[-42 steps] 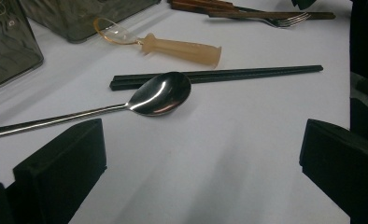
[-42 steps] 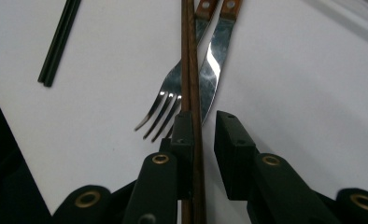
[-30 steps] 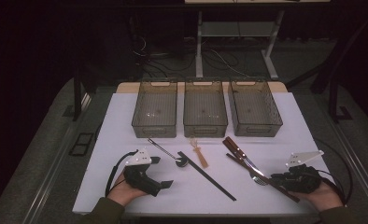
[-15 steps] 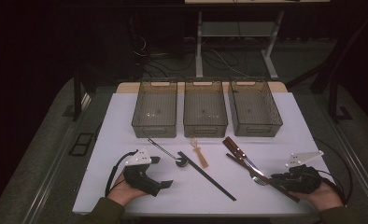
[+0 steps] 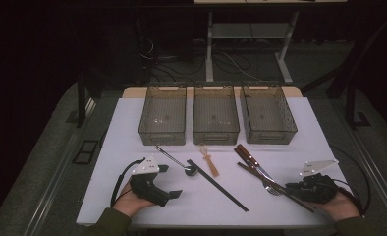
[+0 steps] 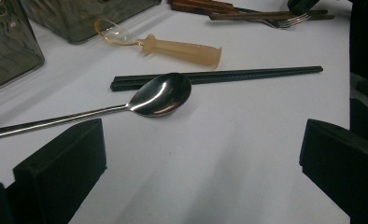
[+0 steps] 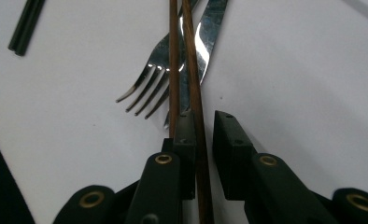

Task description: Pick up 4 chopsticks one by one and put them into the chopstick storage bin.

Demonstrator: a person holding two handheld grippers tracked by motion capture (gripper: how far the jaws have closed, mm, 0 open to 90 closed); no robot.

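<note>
- High view: your left gripper (image 5: 171, 181) rests on the near left of the white desk (image 5: 309, 135), its jaws spread wide with nothing between them.
- The spoon (image 5: 176, 161) lies just right of it, bowl toward the middle, touching the far end of the black chopsticks (image 5: 217, 185), which run diagonally toward the near edge.
- A beige-handled tool (image 5: 209, 160) lies just beyond the black chopsticks.
- Your right gripper (image 5: 290, 187) sits near right, at the near part of the brown chopsticks (image 5: 275, 187), which cross a fork (image 5: 266, 177) and a knife (image 5: 245, 156).
- Three clear bins (image 5: 216, 115) stand in a row on the far side of the desk.
- Left gripper view: the jaws stand far apart, low at both sides; the spoon (image 6: 159, 94) lies ahead, its bowl resting against the black chopsticks (image 6: 247, 73), with the beige-handled tool (image 6: 182, 48) behind them.
- Right gripper view: your jaws are nearly together around the brown chopsticks (image 7: 186, 70); one stick runs between the pads, the other lies over the left pad. Whether the pads press on the stick I cannot tell.
- Beyond the jaws the sticks cross over the fork (image 7: 147, 91) and knife (image 7: 210, 28).
</note>
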